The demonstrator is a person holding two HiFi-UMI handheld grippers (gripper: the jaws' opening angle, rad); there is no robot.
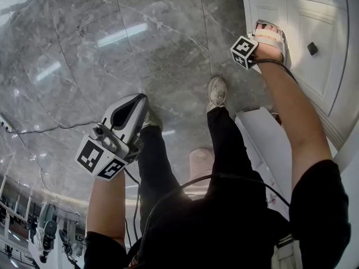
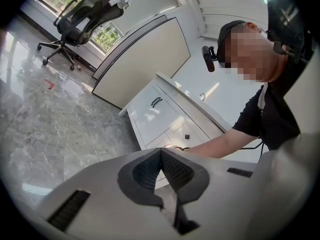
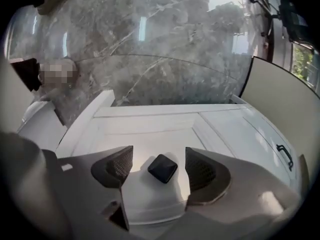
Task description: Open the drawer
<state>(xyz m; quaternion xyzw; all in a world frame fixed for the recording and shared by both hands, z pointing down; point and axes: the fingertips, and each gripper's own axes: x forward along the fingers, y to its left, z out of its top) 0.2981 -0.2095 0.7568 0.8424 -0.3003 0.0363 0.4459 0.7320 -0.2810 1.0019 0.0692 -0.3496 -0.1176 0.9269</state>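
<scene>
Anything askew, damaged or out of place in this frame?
Little: a small red scrap lies on the marble floor near the office chair. The white cabinet and its black knob look intact.

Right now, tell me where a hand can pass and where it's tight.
Free: the marble floor left of the white cabinet, beyond the left gripper. Bare too: the drawer front above the black knob. Crowded: around that knob, where the open fingers of the right gripper flank it without touching.

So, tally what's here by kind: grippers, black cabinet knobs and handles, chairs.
Grippers: 2 (left gripper, right gripper)
Black square knob: 1
Black bar handle: 1
Office chair: 1
Total: 5
</scene>
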